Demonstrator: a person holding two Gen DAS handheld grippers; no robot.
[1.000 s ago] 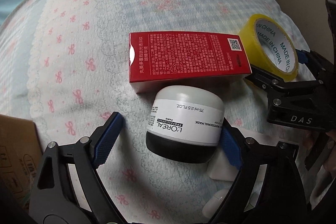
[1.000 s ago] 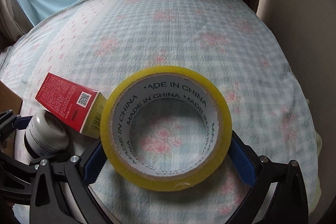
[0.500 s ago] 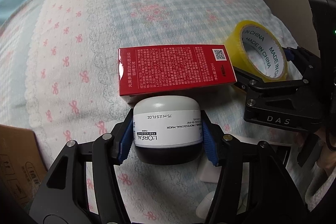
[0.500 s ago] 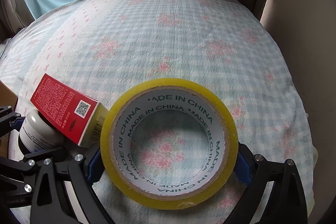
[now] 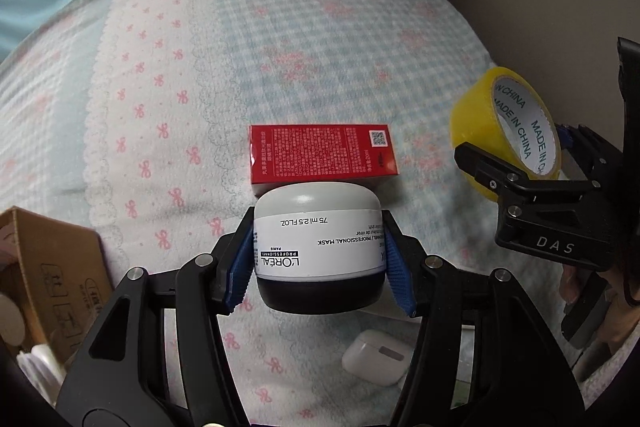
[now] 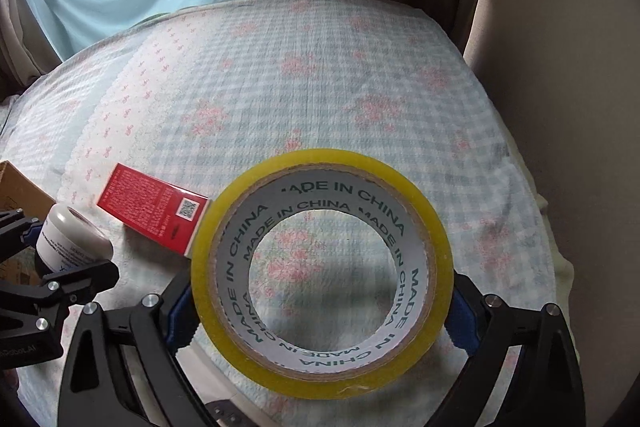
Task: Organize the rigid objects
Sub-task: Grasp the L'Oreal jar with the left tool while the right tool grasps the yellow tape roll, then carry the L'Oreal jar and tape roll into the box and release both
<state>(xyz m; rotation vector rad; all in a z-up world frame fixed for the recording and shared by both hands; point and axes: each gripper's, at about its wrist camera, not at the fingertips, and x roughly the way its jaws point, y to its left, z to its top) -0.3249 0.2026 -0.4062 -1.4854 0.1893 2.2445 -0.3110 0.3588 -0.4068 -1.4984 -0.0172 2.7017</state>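
Jaws, left wrist view: the left gripper (image 5: 318,263) is clamped on a white jar (image 5: 318,247) with a dark cap, blue pads pressed to both sides of its label; the jar hangs clear above the bedspread (image 5: 200,87). Beyond it, a red carton (image 5: 322,153) lies flat on the cloth. To the right, the right gripper (image 5: 516,151) carries a yellow tape roll (image 5: 504,131) off the cloth. A white earbud case (image 5: 376,357) lies below the jar; a cardboard box (image 5: 52,283) sits at the lower left edge.

Jaws, right wrist view: the right gripper (image 6: 322,301) is closed wide on the tape roll (image 6: 322,271), one blue pad at each side of its outer rim, the roll held upright facing the camera. At left, the red carton (image 6: 152,209) rests on the bedspread (image 6: 320,75), one end hidden behind the roll. The jar (image 6: 72,241) sits in the left gripper (image 6: 54,259) at the far left.
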